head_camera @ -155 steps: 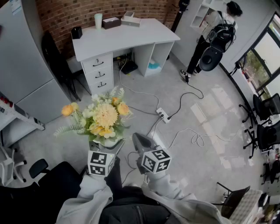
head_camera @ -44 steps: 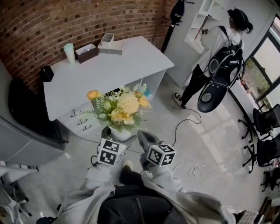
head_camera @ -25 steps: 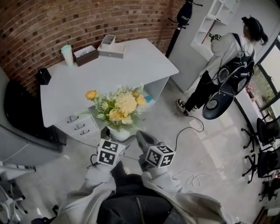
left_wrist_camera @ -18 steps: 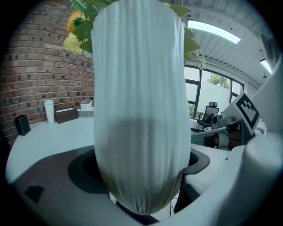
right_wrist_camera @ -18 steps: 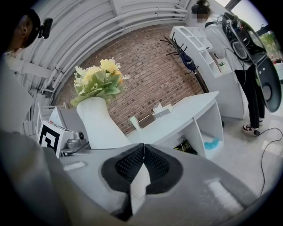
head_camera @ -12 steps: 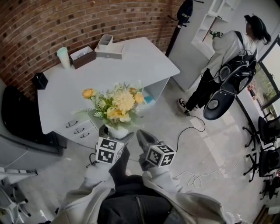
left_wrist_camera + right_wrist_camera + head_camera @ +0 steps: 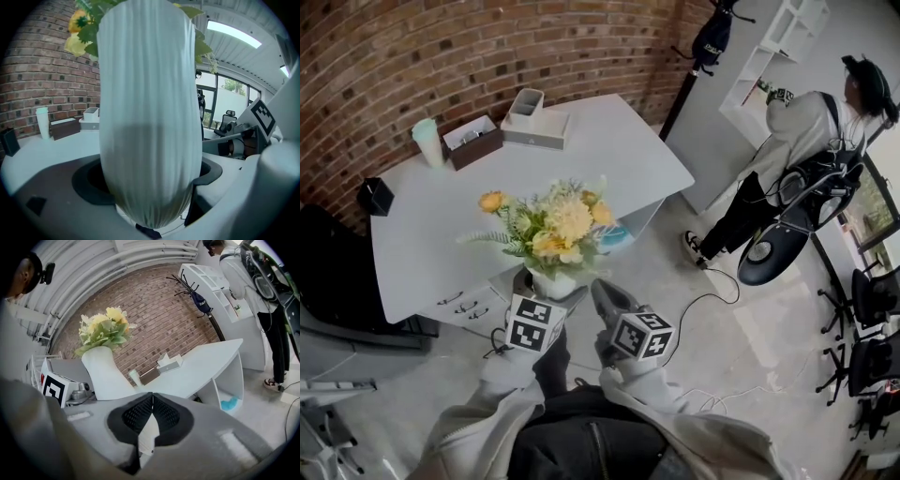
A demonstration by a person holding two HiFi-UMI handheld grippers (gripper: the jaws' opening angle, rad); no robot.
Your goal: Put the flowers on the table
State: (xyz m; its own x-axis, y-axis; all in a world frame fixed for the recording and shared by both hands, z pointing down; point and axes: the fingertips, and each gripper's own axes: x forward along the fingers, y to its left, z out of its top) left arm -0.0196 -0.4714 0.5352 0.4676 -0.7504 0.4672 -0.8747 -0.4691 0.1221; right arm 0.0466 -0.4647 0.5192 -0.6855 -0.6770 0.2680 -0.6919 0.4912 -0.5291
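Note:
A bunch of yellow and cream flowers [image 7: 551, 223] stands in a white ribbed vase [image 7: 551, 283]. My left gripper [image 7: 546, 295] is shut on the vase and carries it over the near edge of the white table [image 7: 609, 150]. In the left gripper view the vase [image 7: 147, 122] fills the space between the jaws, with blooms [image 7: 79, 28] at the top. My right gripper [image 7: 602, 298] is shut and empty, just right of the vase. The right gripper view shows the vase [image 7: 105, 373] and flowers [image 7: 104, 326] to its left, with the table [image 7: 206, 363] beyond.
On the table's far side stand a pale cup [image 7: 426, 141], a brown box [image 7: 473, 141] and a white tray [image 7: 532, 124]; a black holder [image 7: 372, 196] sits at its left end. A person [image 7: 787, 159] stands at the right by white shelves. Cables [image 7: 712, 305] lie on the floor.
I have walked from the open floor up to the table with the vase held in my left gripper. Over the last second the table has drawn closer beneath the flowers.

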